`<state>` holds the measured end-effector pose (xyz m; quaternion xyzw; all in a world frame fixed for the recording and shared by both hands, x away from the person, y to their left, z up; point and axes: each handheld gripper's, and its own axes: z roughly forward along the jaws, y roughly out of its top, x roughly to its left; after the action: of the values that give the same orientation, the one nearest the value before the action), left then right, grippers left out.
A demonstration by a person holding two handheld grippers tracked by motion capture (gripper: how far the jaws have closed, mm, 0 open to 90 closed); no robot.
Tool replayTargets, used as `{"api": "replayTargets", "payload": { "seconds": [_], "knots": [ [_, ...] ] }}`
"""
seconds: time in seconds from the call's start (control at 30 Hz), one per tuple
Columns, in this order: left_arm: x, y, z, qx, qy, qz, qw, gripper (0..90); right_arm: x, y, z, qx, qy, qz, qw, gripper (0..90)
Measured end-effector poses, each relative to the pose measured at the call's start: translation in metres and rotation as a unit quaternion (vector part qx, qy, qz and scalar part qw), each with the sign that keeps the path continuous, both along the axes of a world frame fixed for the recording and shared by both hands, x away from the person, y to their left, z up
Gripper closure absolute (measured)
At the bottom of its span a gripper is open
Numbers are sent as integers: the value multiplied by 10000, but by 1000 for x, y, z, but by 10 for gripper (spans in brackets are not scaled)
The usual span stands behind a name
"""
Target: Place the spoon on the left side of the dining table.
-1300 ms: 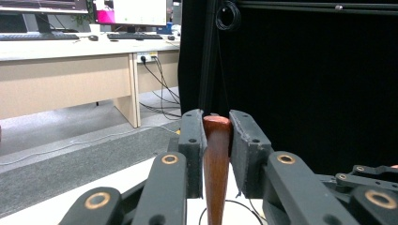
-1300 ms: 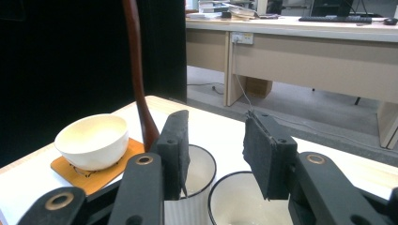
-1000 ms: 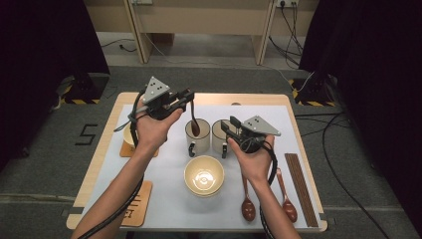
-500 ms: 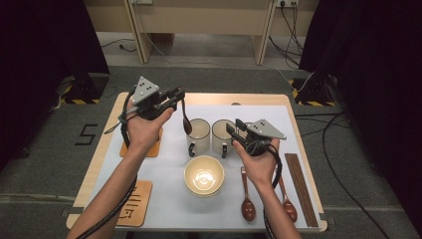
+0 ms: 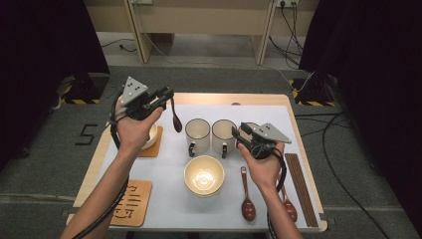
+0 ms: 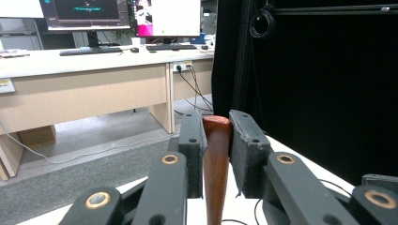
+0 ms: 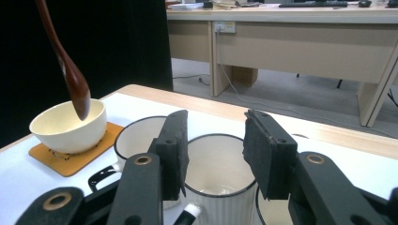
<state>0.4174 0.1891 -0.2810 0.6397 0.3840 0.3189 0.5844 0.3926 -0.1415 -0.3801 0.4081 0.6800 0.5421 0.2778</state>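
My left gripper [image 5: 166,95] is shut on the handle of a brown wooden spoon [image 5: 175,118], which hangs bowl-end down above the table, just right of a cream bowl [image 5: 151,138] on an orange coaster. In the left gripper view the spoon handle [image 6: 216,159] stands clamped between the pads of the gripper [image 6: 216,140]. My right gripper [image 5: 238,134] is open beside a row of white mugs [image 5: 197,131]. In the right gripper view the open gripper [image 7: 216,150] hovers over a mug [image 7: 213,173], with the hanging spoon [image 7: 72,77] over the bowl [image 7: 63,129] at the left.
A larger cream bowl [image 5: 204,174] sits at the front centre. Two more wooden spoons [image 5: 247,201] and dark chopsticks [image 5: 301,189] lie at the front right. A second coaster [image 5: 130,201] lies at the front left of the white mat [image 5: 164,199].
My left hand has carried the spoon to the left, away from above the mugs and toward the bowl on the coaster. The right hand has stayed put.
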Motion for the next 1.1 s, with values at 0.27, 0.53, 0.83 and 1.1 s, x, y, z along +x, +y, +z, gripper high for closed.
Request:
{"api": "replayTargets", "payload": {
  "seconds": [0.27, 0.53, 0.83, 1.1],
  "knots": [
    [-1, 7, 2, 1, -42, 112, 9999, 748, -2, -7, -6, -14, 47, -78, 10000, 599],
    [-2, 15, 2, 6, -66, 187, 9998, 748, -4, -15, -11, -26, 92, -169, 9998, 599],
    [-3, 24, 0, 20, -65, 296, 9995, 748, -7, -20, -18, -12, 112, -216, 9997, 598],
    [-3, 33, -3, 30, -54, 403, 9992, 748, -11, -25, -24, 31, 140, -260, 9996, 598]
  ]
}}
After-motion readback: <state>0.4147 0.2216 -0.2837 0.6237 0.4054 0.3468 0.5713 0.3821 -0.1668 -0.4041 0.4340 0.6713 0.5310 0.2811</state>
